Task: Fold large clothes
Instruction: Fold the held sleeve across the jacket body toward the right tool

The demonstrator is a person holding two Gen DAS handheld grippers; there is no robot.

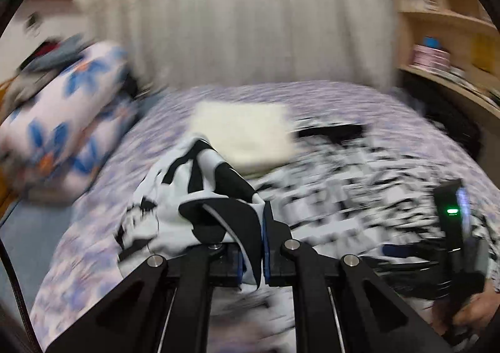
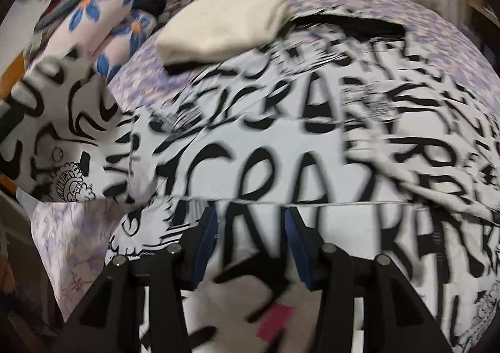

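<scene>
Shirt (image 2: 281, 146) printed with blurred black lettering is clamped by left gripper (image 1: 262, 246); right gripper (image 2: 251, 246) gapes above it.

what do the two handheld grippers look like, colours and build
Both are matte black, with angular linkage arms joined by round silver pivot pins and blue pads inside the fingers. The left gripper shows thin metal rods along its frame. The right gripper, seen from the left view, carries a black box with a green light.

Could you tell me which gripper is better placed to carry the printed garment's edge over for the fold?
Left: the left gripper is shut on the printed garment; the right gripper is open.
</scene>
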